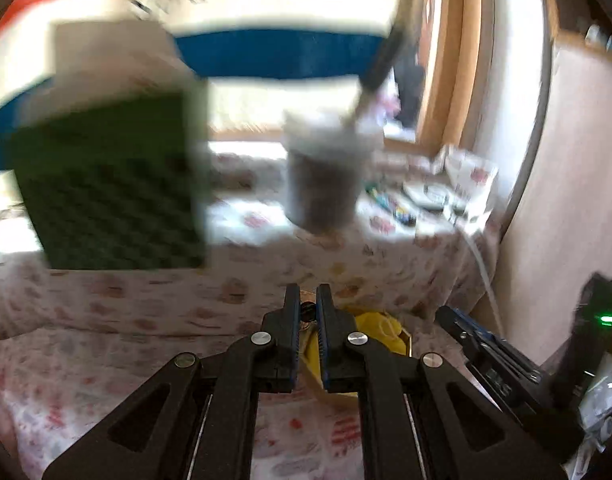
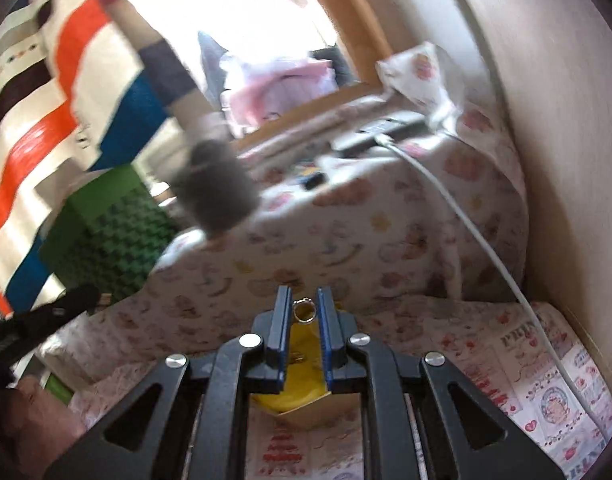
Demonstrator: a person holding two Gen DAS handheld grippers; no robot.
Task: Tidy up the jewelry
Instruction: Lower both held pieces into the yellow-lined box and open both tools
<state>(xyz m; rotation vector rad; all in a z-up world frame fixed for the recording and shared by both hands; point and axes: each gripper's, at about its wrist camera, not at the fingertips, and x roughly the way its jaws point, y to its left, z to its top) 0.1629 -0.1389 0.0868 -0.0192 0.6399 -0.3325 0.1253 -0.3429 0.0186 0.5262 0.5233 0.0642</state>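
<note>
My left gripper (image 1: 307, 305) is shut on a small dark piece of jewelry (image 1: 306, 309), too blurred to name. It hangs above a gold tray with a yellow lining (image 1: 380, 330). My right gripper (image 2: 303, 308) is shut on a thin gold ring (image 2: 303, 311) and holds it above the same yellow-lined tray (image 2: 295, 394). The right gripper's body shows at the right in the left wrist view (image 1: 494, 356). Both views are motion-blurred.
A green patterned box (image 1: 109, 184) and a dark jar (image 1: 326, 176) stand on the floral cloth (image 1: 145, 300). A white cable (image 2: 466, 216) runs down the right. A striped fabric (image 2: 53, 92) hangs at the left. Small items lie on a far table (image 1: 426, 196).
</note>
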